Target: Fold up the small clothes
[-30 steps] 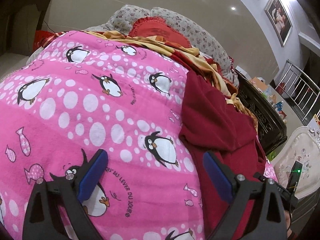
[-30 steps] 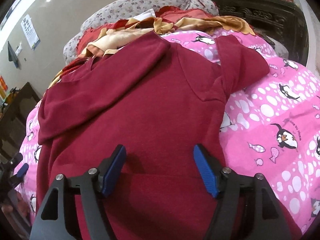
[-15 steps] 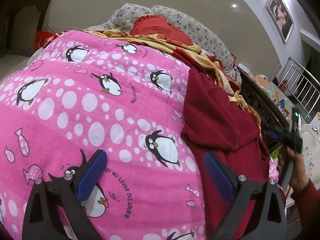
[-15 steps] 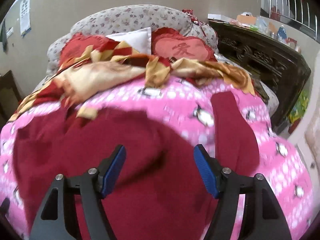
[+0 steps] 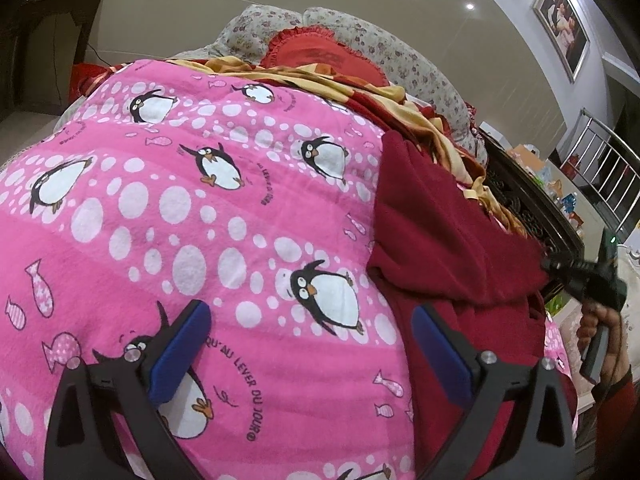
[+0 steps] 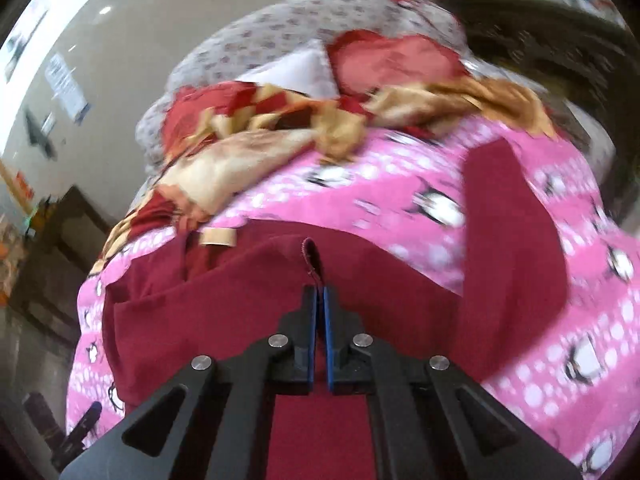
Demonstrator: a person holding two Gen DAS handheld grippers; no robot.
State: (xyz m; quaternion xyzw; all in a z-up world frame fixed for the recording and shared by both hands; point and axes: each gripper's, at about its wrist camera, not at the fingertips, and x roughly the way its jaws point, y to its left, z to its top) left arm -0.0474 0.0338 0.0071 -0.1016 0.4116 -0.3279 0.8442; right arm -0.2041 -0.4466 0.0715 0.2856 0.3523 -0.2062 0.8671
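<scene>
Penguin blanket (image 5: 168,216) on bed: right hand-held gripper (image 6: 319,300) has just clamped on maroon sweater (image 6: 248,312) hem; left hand-held gripper (image 5: 312,344) apart, empty. Risk: thin pinch slips when lifted.

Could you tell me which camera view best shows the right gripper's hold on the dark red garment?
The right wrist view: the right gripper is shut on a pinched fold of the dark red garment. The left wrist view shows it only small, at the right edge beside the garment.

Open left claw (image 5: 310,350) (over penguin blanket (image 5: 168,216))
</scene>
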